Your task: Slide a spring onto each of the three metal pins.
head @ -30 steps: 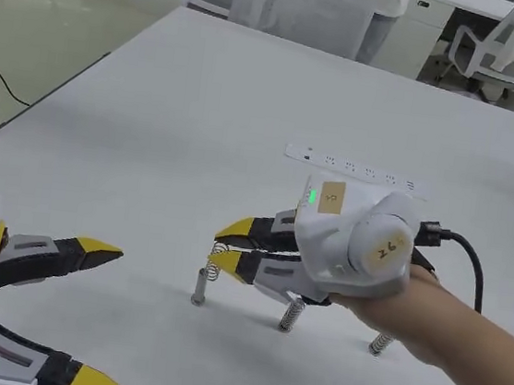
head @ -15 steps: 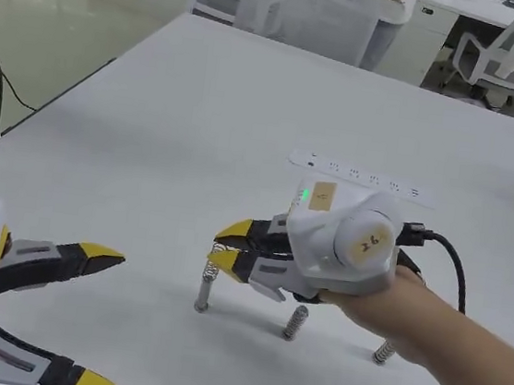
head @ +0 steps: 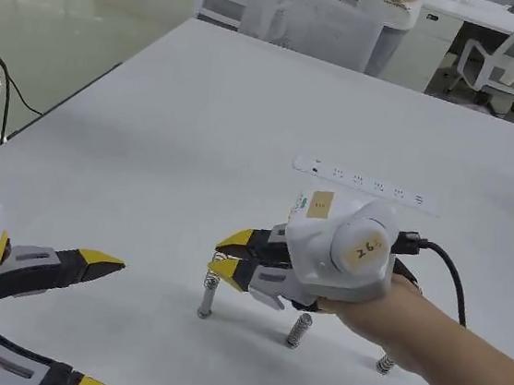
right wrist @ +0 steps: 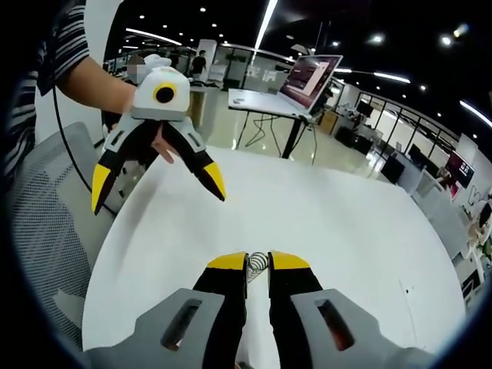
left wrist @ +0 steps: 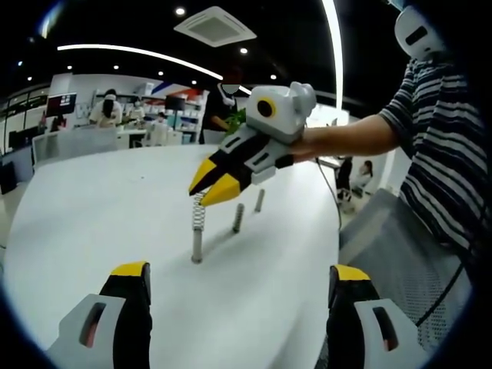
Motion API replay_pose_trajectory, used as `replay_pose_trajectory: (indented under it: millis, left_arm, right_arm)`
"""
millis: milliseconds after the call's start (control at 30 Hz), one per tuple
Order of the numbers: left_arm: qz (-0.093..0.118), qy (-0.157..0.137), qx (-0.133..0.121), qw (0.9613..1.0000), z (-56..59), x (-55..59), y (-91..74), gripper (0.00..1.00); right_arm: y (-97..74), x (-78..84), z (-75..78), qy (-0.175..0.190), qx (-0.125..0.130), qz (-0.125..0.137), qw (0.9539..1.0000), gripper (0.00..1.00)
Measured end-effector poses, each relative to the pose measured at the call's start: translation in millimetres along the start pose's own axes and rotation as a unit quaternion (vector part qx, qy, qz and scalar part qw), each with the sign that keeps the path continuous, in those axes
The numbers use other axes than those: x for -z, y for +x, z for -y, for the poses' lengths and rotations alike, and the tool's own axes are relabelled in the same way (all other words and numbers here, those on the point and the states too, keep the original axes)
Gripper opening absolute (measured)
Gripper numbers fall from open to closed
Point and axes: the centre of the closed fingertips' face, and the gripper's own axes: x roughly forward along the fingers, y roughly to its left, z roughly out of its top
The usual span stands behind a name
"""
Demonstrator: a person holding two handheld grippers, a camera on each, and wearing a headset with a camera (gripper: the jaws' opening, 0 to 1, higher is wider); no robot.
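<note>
Plainly the right claw (head: 225, 252) pinches a spring (right wrist: 258, 264) atop the leftmost pin (head: 204, 305) on the counter (head: 248, 108); the left claw (head: 101, 323) hangs wide open, empty, off to its left.

There it goes: the spring (head: 211, 283) pinched in the right gripper (head: 229, 253), tilted beside the tip of the leftmost pin (head: 204, 305) a second ago, now stands threaded over it (upper part only).

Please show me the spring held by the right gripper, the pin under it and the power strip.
spring (left wrist: 199, 214), left gripper view, middle of its coils.
pin (left wrist: 197, 247), left gripper view, bare shaft below the spring.
power strip (head: 367, 183), head view, middle of its top.
</note>
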Motion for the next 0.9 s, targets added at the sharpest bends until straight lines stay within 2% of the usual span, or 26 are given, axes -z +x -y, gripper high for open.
replay_pose_trajectory:
  millis: [600,900]
  left_arm:
    - [-0.001,-0.004,0.001,1.0,1.0,1.2,0.6,0.92]
    - [-0.001,-0.004,0.001,1.0,2.4,2.0,2.1,0.92]
  right_arm:
    - [0.5,3.0,-1.7,0.0,-0.004,-0.005,1.0,0.07]
    - [10.5,11.6,-6.4,-0.007,-0.013,-0.023,0.9996,0.07]
